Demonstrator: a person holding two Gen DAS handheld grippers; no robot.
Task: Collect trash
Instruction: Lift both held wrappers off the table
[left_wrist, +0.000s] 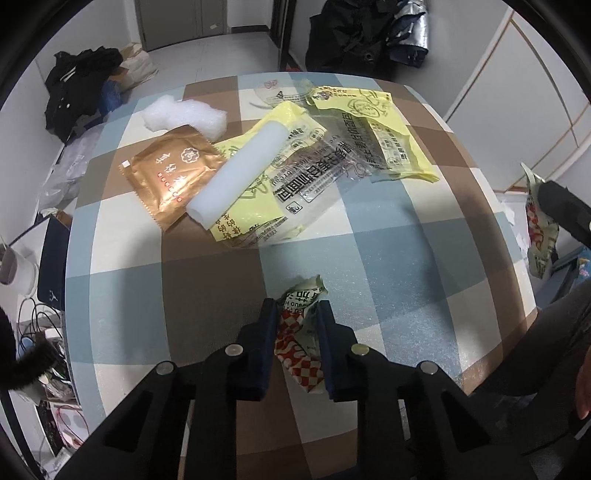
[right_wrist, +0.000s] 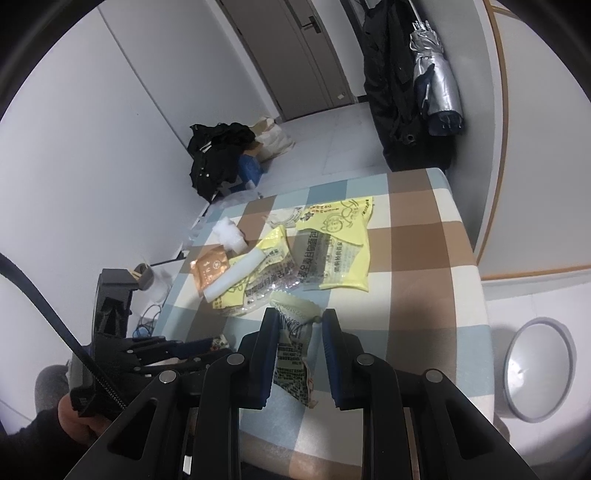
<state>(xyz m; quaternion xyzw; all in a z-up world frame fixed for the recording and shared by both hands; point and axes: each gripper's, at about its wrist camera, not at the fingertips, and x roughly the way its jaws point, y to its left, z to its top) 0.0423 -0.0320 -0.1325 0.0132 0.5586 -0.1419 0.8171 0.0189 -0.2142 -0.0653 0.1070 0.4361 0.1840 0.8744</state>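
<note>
Over checkered table, left gripper jaws pinch red-checked wrapper, its length along the fingers.

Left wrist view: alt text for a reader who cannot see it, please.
The left gripper pinches a red-and-white checked wrapper on a checked tablecloth. Beyond lie yellow bags, a white foam roll and a gold sachet.

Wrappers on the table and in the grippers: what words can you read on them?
"面包": the end of the big black line on the clear-and-yellow bag, seen upside down; its other characters are unclear.
Gold packet: a seal and characters, too blurred.
Red-checked wrapper in the left gripper: crumpled letters, unreadable.
Pale wrapper in the right gripper: fine print, too small.
</note>
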